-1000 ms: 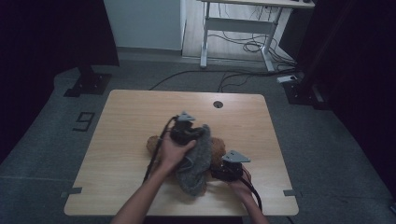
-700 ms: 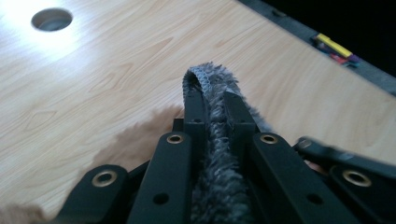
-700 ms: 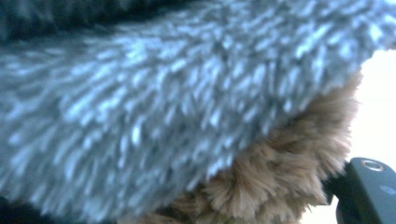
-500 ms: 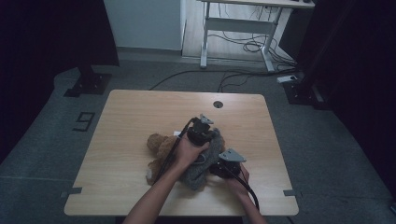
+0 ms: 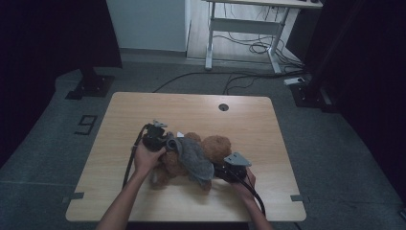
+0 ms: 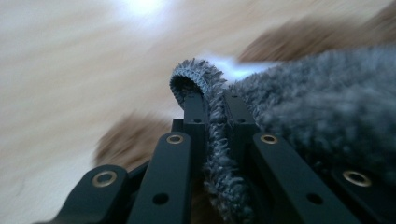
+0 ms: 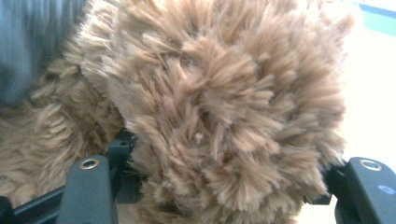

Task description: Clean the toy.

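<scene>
A shaggy brown plush teddy bear (image 5: 210,151) lies near the middle of a pale wooden bench (image 5: 143,108), with a fuzzy grey knitted cloth (image 5: 194,155) draped across its body. From the high view, the person's left hand (image 5: 146,158) grips the left claw (image 5: 165,142) at the bear's left side, touching the upper end of the cloth. The left gripper view, blurred at its edges, shows the black jaws drawn together and clamped on a folded hem of the grey cloth (image 6: 205,93), which loops over the tips while the rest of the fabric spreads to the right. At the bear's right side, the right claw (image 5: 221,170) is pressed against the toy, a grey three-cornered plate on its top. In the right gripper view its jaws stand apart on either side of a thick lump of the brown fur (image 7: 224,116), gripping it; which part of the bear this is cannot be told. Black cables trail from both claws toward the near bench edge.
</scene>
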Action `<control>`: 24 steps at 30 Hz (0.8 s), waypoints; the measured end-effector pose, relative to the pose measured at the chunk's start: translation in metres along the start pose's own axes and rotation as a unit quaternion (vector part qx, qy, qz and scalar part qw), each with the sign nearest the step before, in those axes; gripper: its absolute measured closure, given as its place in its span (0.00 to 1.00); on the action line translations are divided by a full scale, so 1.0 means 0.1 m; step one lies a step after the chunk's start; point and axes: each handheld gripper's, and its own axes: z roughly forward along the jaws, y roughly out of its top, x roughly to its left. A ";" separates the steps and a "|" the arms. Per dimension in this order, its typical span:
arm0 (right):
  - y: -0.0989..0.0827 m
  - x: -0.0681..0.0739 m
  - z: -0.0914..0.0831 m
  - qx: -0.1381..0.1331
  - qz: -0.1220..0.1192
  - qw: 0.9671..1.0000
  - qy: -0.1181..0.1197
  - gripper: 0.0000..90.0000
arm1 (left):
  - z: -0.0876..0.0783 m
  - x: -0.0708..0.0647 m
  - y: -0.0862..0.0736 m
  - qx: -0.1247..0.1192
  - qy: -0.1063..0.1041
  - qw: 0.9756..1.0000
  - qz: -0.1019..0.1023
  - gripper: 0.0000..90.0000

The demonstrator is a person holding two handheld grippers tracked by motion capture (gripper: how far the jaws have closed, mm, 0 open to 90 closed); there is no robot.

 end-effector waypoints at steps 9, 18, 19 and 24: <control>0.00 -0.01 0.00 0.001 0.006 1.000 0.004 0.36 | -0.13 0.35 -0.25 0.001 0.036 0.999 -0.024 0.91; 0.00 0.00 0.06 0.000 0.008 1.000 -0.014 0.37 | -0.20 0.48 -0.24 -0.009 0.007 0.998 -0.060 0.90; 0.01 0.00 0.09 -0.002 0.009 1.000 -0.018 0.38 | -0.22 0.40 -0.14 -0.017 -0.001 0.999 -0.047 0.90; 0.06 -0.02 0.20 -0.004 0.008 1.000 -0.026 0.38 | -0.30 -0.09 0.38 -0.065 -0.044 0.997 -0.002 0.90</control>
